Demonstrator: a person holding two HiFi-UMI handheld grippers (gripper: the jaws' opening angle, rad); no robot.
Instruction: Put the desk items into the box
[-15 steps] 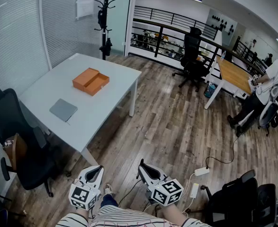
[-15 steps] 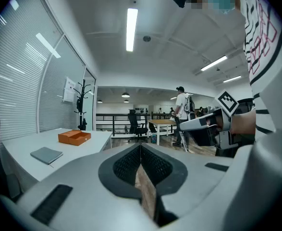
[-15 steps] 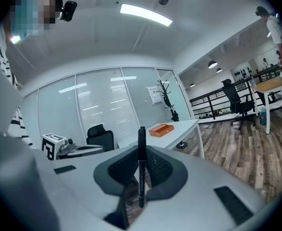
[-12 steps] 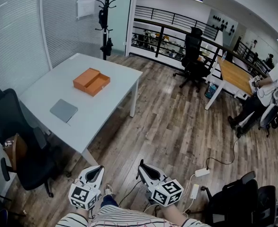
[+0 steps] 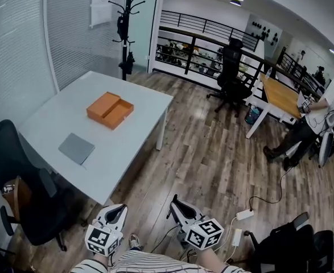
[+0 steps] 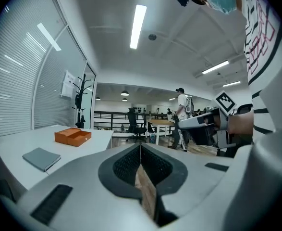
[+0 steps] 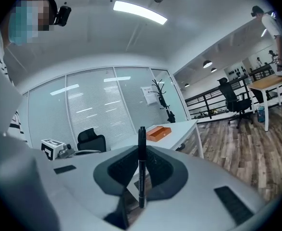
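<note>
An open orange box (image 5: 110, 110) and a flat grey notebook (image 5: 76, 148) lie on the white table (image 5: 53, 112), far ahead of both grippers. My left gripper (image 5: 116, 209) is held low by my body, jaws shut with nothing between them. My right gripper (image 5: 175, 201) is beside it, shut on a black pen (image 7: 141, 162) that stands upright between the pads. The left gripper view shows the box (image 6: 72, 136) and notebook (image 6: 41, 158) at the left. In the right gripper view the box (image 7: 159, 133) sits beyond the pen.
A black office chair (image 5: 19, 192) stands at the table's near left corner and a coat stand (image 5: 126, 27) behind it. Power strips and cables (image 5: 243, 215) lie on the wooden floor at my right. A person (image 5: 320, 112) stands by a far desk.
The head view has shifted slightly, so the table sits a little lower and closer. Both grippers stay low by my body. The person at the right has stepped.
</note>
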